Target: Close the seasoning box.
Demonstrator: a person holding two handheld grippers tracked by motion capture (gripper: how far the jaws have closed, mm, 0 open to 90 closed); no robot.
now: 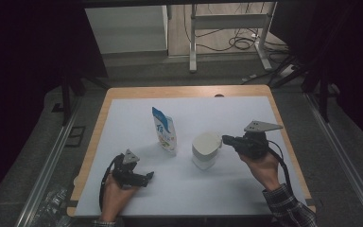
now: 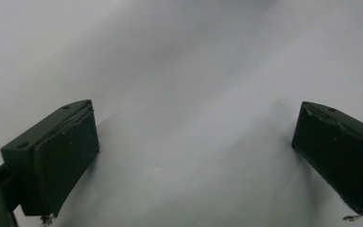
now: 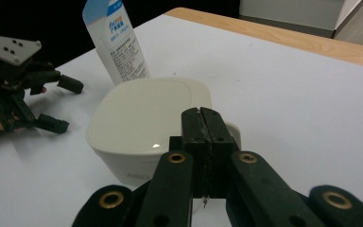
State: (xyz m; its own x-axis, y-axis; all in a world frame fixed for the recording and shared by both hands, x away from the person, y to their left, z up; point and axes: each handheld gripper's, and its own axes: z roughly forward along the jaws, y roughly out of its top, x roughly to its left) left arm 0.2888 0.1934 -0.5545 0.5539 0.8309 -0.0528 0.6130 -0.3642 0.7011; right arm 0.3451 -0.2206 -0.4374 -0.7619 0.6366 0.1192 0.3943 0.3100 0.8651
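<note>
A white lidded container (image 1: 206,150) stands at the middle of the white sheet (image 1: 194,191). A blue and white pouch (image 1: 164,130) stands upright just to its left. My right gripper (image 1: 224,139) comes in from the right, and its tips reach the container's right side. In the right gripper view the container (image 3: 142,116) lies under the right gripper (image 3: 202,114), whose jaws are pressed together with nothing seen between them, beside a small tab on the rim. My left gripper (image 1: 149,177) rests low on the sheet at the front left. The left gripper (image 2: 194,156) is open over bare sheet.
The wooden table edge (image 1: 184,91) frames the sheet on all sides. Beyond the table are a metal stand (image 1: 227,28) and floor cables (image 1: 238,43). Crumpled plastic (image 1: 52,203) lies on the floor at the front left.
</note>
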